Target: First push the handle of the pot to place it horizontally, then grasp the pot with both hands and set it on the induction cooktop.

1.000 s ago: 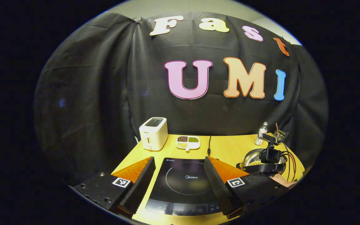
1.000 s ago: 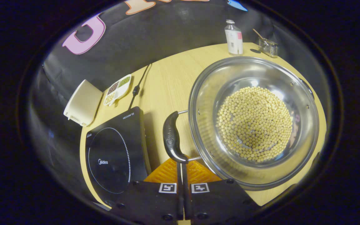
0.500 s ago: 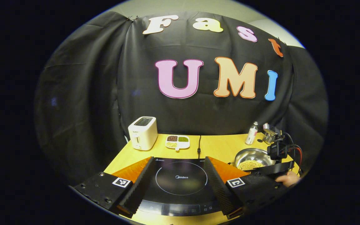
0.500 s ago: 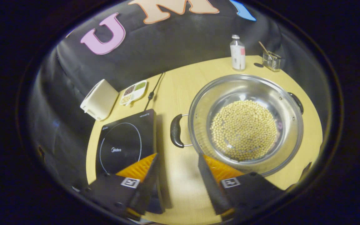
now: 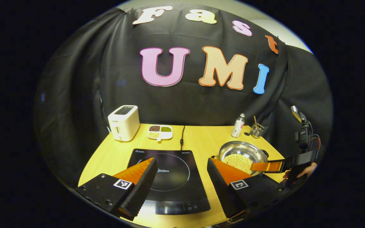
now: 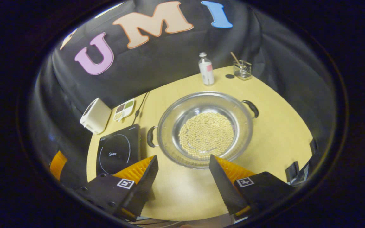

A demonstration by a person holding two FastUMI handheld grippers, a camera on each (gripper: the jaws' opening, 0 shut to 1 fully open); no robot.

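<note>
Pot (image 6: pixel 205 129): steel, holding pale beans, stood on the desk (image 6: pixel 274 133) just to the right of the induction cooktop (image 6: pixel 116 152), not touching it
Pot handles: the near-cooktop handle (image 6: pixel 151 136) and the far handle (image 6: pixel 251 108) both lay level with the rim, one on each side
Left gripper (image 5: pixel 180 183): fingers spread wide, holding nothing, hovered above the cooktop's front half
Right gripper (image 6: pixel 182 180): fingers spread wide, empty, raised over the desk before the pot's near rim; from the left gripper view it (image 5: pixel 266 166) sat at the pot's right, held by a hand (image 5: pixel 298 172)
Step in hand (judged): handle-levelling looked finished; the two-sided grasp was not yet begun
Doing it well (judged): each gripper should take one handle squarely, both pinching firmly before any lift; the pot should rise level so the beans do not spill, travel sideways, and come down centred on the cooktop's ring
Risk (judged): an uneven lift could tip the shallow pot or let a handle swing
Surface: pale wooden desk with a rounded edge; toaster (image 5: pixel 124 123), divided dish (image 5: pixel 159 132), power cord (image 5: pixel 182 137), bottle (image 6: pixel 206 69) and small wire holder (image 6: pixel 242 69) stood toward the back
Room: booth walled in black cloth, a light wall above
</note>
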